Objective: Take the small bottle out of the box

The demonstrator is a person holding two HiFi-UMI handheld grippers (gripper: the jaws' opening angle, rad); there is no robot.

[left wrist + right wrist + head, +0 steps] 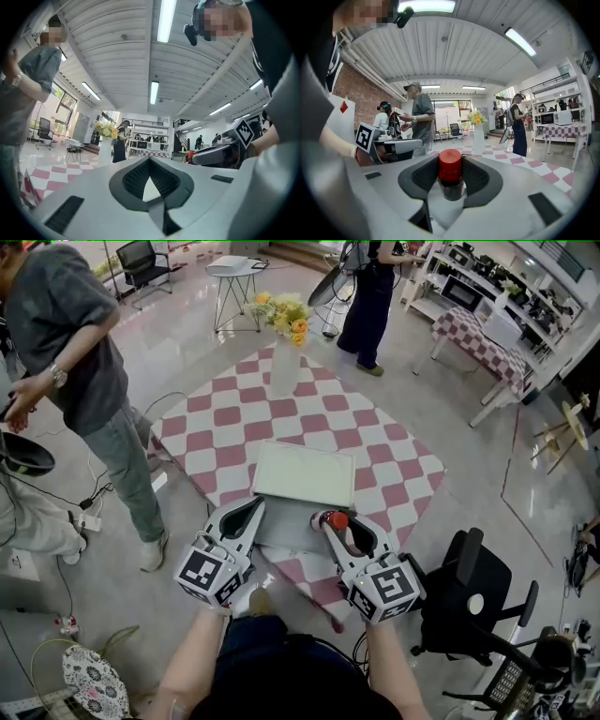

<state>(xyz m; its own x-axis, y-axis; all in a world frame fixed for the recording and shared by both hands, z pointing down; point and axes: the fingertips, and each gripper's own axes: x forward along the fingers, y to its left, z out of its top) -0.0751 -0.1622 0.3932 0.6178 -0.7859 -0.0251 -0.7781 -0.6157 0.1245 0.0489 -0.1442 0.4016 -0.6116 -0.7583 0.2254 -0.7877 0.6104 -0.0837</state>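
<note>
A small bottle with a red cap (337,519) (450,165) stands upright between the jaws of my right gripper (339,526) (451,180), which is shut on it. It is held at the right front corner of the box (281,536). The box sits on the checkered table (394,457) with its white lid (305,474) raised behind it. My left gripper (249,510) (150,163) is at the box's left front corner, shut, with nothing between its pads. Both grippers point up and away from me.
A white vase of yellow flowers (284,362) stands at the table's far side. One person (84,381) stands close on the left and another (367,296) stands farther back. A black office chair (478,589) is at my right, and cables lie on the floor at the left.
</note>
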